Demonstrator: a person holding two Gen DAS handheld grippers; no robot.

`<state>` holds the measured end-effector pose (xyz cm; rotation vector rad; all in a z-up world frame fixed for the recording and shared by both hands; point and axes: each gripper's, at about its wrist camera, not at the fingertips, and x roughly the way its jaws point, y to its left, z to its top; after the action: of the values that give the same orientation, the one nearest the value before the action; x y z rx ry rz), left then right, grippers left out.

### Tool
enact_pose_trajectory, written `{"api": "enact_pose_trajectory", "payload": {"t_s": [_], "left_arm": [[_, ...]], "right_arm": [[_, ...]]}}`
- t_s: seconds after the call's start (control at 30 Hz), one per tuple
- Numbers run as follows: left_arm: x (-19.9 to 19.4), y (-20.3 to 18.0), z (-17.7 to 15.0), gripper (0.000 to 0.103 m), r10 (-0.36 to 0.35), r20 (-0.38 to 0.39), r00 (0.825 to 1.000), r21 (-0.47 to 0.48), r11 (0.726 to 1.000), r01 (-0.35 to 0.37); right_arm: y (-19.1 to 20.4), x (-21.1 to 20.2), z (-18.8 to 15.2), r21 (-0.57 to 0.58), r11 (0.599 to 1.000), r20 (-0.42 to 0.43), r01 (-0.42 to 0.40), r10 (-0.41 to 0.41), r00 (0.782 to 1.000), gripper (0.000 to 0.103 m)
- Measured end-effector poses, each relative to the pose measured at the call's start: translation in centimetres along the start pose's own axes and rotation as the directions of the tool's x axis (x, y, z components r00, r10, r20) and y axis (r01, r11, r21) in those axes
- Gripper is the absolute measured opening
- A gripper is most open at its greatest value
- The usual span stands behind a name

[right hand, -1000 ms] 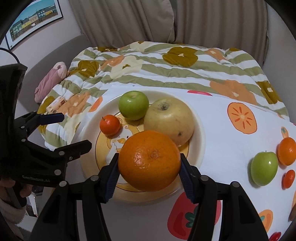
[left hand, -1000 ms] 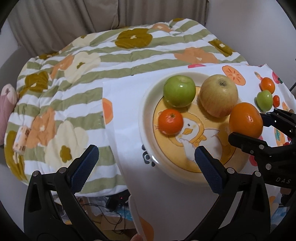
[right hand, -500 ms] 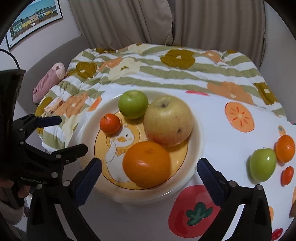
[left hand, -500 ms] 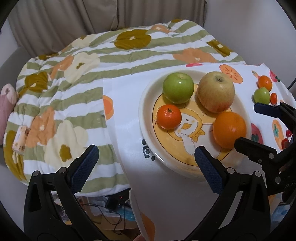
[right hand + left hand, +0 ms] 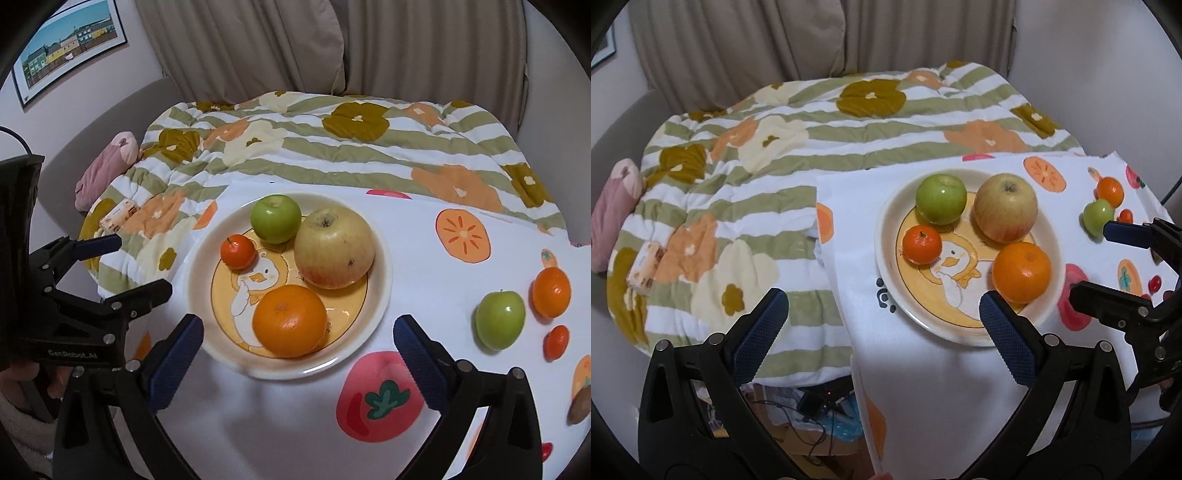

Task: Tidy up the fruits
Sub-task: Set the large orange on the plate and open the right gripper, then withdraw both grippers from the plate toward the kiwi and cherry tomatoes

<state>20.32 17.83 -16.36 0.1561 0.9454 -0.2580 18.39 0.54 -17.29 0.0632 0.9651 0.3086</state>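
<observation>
A cream plate (image 5: 382,273) (image 5: 882,236) with a duck picture holds a large orange (image 5: 290,321) (image 5: 1021,272), a yellow-red apple (image 5: 334,246) (image 5: 1005,207), a green apple (image 5: 276,218) (image 5: 941,199) and a small mandarin (image 5: 238,251) (image 5: 922,245). On the cloth to the right lie a second green apple (image 5: 499,319) (image 5: 1097,217), an orange (image 5: 551,291) (image 5: 1109,190) and a small mandarin (image 5: 557,342). My right gripper (image 5: 298,354) is open and empty, just in front of the plate. My left gripper (image 5: 882,314) is open and empty, left of the plate.
A white fruit-print cloth (image 5: 424,236) covers the table. Behind it lies a striped flowered quilt (image 5: 798,147) with a pink plush (image 5: 609,206) and a small packet (image 5: 646,264). Cables and boxes (image 5: 812,413) show below the table's near edge.
My right gripper opened, left the large orange on the plate's near side and drew back. My left gripper stayed open and pulled back slightly.
</observation>
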Motion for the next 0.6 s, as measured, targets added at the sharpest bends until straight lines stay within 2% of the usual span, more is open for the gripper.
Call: {"api": "enact_pose_trajectory", "payload": {"t_s": [0.33,0.5,0.6], "left_arm": [[-4.3,-3.1,-0.5,0.103,0.057,0.028,0.998,-0.041,0.998,-0.055],[-6.7,-6.0,-0.4,0.103,0.080,0.048,0.996,-0.066,0.995,-0.077],[-8.0,-8.2,-0.5,0.103,0.080,0.063,0.995,-0.085,0.994,-0.074]], "right_arm": [[0.0,-5.4,0.1,-0.083,0.996,0.074,-0.019,0.025,0.997,0.103],[-1.9,-9.4,-0.3,-0.072,0.996,0.112,-0.054,0.061,0.992,0.103],[-3.2,-11.4,-0.6,-0.070,0.997,0.116,-0.037,0.045,0.992,0.103]]}}
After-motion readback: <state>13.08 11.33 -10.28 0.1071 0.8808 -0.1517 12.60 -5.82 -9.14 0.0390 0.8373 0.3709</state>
